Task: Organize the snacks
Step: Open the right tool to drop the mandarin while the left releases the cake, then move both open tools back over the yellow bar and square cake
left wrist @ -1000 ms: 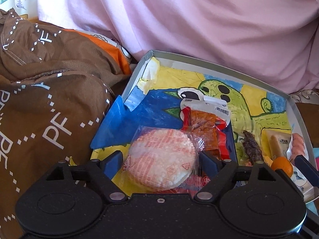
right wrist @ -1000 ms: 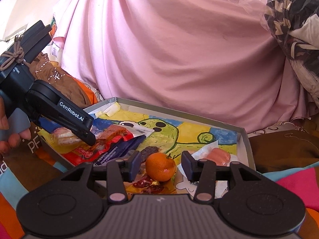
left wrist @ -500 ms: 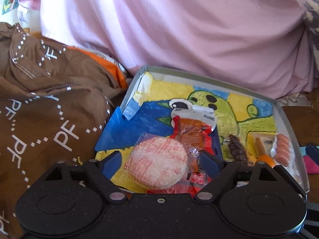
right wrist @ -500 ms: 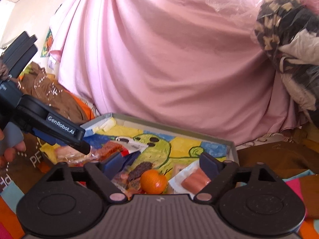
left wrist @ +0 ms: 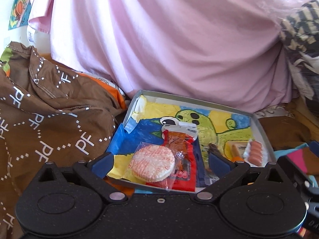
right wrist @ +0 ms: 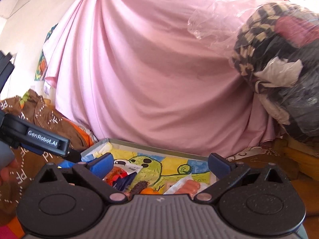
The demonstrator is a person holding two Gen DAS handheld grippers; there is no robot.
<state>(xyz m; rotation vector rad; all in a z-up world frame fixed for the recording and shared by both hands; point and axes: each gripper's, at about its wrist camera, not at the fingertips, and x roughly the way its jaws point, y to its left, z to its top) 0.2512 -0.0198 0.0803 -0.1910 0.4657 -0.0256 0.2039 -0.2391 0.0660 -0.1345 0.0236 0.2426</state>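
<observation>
Right wrist view: your right gripper (right wrist: 159, 164) has released the orange (right wrist: 150, 191), spread wide; left gripper (left wrist: 159, 160) likewise empty.

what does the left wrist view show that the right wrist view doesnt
Only the left wrist view shows the round wrapped rice cracker lying in the tray between the open left gripper.

Only the right wrist view shows the bundle in clear plastic up on the right, the left gripper from outside, and the open right gripper.

Both show the tray, the red snack packet, the sausages, the pink sheet and the brown fabric.
</observation>
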